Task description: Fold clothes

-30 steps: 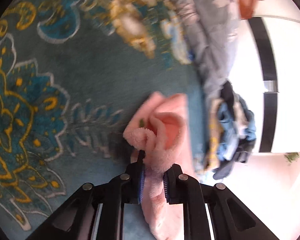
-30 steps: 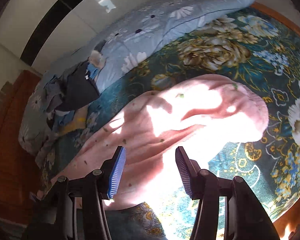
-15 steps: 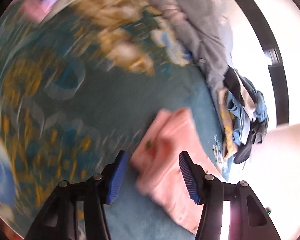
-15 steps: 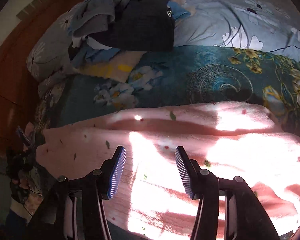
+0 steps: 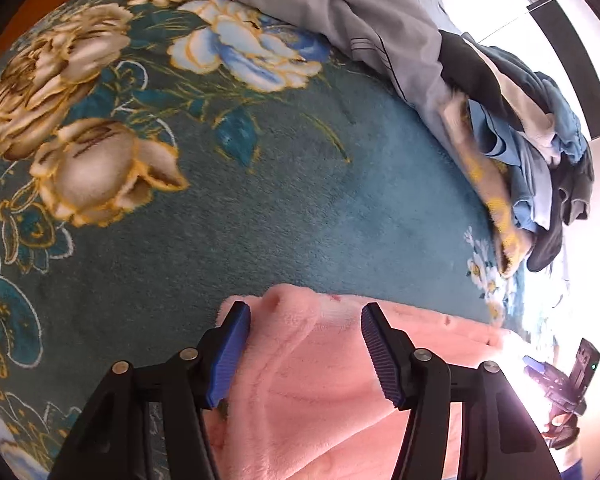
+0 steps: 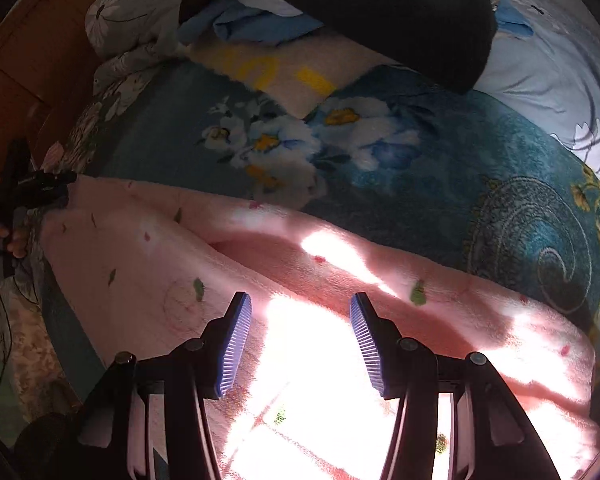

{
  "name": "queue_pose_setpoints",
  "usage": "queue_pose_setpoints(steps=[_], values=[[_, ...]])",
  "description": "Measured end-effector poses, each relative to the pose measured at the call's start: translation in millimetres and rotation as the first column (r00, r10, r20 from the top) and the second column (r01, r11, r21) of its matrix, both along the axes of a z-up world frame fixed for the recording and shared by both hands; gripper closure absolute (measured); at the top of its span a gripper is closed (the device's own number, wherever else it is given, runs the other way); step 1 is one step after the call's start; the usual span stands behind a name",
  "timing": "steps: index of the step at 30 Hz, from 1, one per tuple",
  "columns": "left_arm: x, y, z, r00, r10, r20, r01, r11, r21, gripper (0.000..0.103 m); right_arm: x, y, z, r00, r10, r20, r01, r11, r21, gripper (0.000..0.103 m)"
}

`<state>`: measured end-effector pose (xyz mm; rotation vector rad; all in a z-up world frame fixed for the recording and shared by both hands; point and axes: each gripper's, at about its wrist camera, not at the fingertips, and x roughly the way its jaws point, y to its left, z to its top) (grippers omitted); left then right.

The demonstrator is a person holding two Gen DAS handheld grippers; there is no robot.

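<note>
Loosely, pink fleece garment [image 5: 320,392] lies on blanket [image 5: 260,184].

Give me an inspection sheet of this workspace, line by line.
Surface: teal floral blanket covering the bed.
Job's things: pink fleece garment spread flat, sunlit patches.
Clutter: pile of dark and blue clothes on a grey floral duvet.
Grippers: left gripper open over the pink edge; right gripper open above the garment.
Cables: thin dark cable at the left edge.
Surroundings: wooden bed frame.
</note>
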<state>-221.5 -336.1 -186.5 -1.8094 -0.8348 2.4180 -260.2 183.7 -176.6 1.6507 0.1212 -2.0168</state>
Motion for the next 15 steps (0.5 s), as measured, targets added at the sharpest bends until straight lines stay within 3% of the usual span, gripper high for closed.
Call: queue_pose_setpoints(steps=[1, 4, 6, 7, 8, 10, 15], values=[[0.5, 2.2, 0.4, 1.000, -0.014, 0.003, 0.014, 1.000, -0.014, 0.069, 0.3, -6.0, -3.0, 1.000, 0.027, 0.001, -0.027, 1.000, 0.012, 0.050], [5.0, 6.7, 7.0, 0.999, -0.048, -0.015, 0.047, 0.998, -0.042, 0.087, 4.2, -21.1, -10.8, 0.995, 0.099, 0.003, -0.099, 0.993, 0.062, 0.050], [10.2, 8.9, 13.8, 0.997, -0.060, -0.039, 0.058, 0.997, -0.052, 0.091, 8.7, -26.7, -13.9, 0.991, 0.131, 0.008, -0.131, 0.987, 0.093, 0.051], [12.7, 9.1, 17.7, 0.997, -0.063, -0.054, 0.060, 0.997, -0.048, 0.093, 11.0, -29.5, -15.3, 0.989, 0.146, 0.009, -0.146, 0.983, 0.111, 0.061], [15.1, 9.0, 21.8, 0.995, -0.065, -0.070, 0.062, 0.997, -0.041, 0.093, 13.1, -31.3, -15.6, 0.988, 0.156, -0.001, -0.155, 0.978, 0.140, 0.082], [19.9, 7.2, 30.3, 0.993, -0.065, -0.101, 0.062, 0.998, -0.028, 0.094, 16.5, -32.7, -13.9, 0.986, 0.168, -0.014, -0.163, 0.971, 0.176, 0.095], [22.1, -6.1, 55.9, 0.984, -0.035, -0.174, 0.034, 0.999, -0.007, 0.095, 13.6, -31.0, 21.8, 0.984, 0.140, -0.108, -0.120, 0.978, 0.170, 0.100]])
